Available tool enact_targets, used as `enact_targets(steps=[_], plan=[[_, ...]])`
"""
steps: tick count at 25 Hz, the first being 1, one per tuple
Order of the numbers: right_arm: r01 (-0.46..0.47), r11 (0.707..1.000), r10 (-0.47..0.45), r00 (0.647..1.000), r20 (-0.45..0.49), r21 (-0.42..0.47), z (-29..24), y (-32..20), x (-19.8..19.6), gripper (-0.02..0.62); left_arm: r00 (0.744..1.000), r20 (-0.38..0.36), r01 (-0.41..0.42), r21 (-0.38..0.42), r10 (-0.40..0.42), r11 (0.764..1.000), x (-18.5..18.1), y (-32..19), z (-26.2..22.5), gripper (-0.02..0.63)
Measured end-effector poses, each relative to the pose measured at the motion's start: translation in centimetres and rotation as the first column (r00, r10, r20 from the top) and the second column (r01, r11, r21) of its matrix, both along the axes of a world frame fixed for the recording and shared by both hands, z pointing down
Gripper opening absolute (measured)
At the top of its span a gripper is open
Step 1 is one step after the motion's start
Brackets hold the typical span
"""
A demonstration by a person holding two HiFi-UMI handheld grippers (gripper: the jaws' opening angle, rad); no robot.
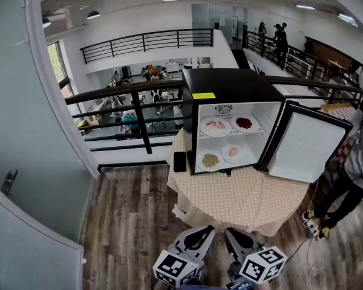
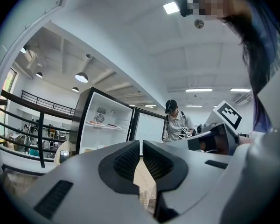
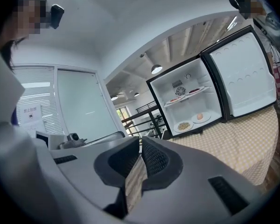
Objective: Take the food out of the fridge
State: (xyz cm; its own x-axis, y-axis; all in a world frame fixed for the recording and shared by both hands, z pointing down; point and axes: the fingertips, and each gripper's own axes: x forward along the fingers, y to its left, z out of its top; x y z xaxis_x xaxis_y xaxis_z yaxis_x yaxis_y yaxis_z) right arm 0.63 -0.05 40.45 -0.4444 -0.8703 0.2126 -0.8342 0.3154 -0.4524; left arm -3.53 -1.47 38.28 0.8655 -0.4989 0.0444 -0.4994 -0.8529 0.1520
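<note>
The black fridge (image 1: 230, 89) is standing on a round table (image 1: 248, 204) with a checked cloth, and its door (image 1: 305, 144) is hanging wide open at the right of the fridge. Inside the fridge the food is lying on four plates. On the upper shelf are a plate of pinkish pieces (image 1: 215, 125) and a plate of dark red food (image 1: 244, 123). On the fridge floor are a plate of yellowish grains (image 1: 210, 160), perhaps beans, and a plate with a pale round item (image 1: 233, 153). The left gripper (image 1: 207, 229) and the right gripper (image 1: 230, 232) are hovering side by side well in front of the fridge, both pointing toward it. Each is keeping its jaws pressed together with nothing between them.
</note>
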Motion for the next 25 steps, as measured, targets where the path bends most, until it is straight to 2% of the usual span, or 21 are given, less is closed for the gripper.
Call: enact_targets(steps=[12,17,25], plan=[[-0.134,0.990,0.133,0.991,-0.022,-0.049,1.7,-4.6,1.1,0.029,0.997,-0.005,-0.083,-0.034,0.083,0.996,-0.6,-5.3,1.7,0.018],[-0.164,0.984,0.163,0.986,-0.021,-0.065,2.2,-5.1,2.2,0.029,0.997,0.003,-0.083,-0.069,0.083,0.994,-0.5,-6.4,2.9,0.017],[-0.186,0.979,0.187,0.982,0.003,-0.087,3.3,-6.1,4.0,0.029,0.996,0.028,-0.084,-0.082,0.086,0.993,1.0,-8.0,3.7,0.017]])
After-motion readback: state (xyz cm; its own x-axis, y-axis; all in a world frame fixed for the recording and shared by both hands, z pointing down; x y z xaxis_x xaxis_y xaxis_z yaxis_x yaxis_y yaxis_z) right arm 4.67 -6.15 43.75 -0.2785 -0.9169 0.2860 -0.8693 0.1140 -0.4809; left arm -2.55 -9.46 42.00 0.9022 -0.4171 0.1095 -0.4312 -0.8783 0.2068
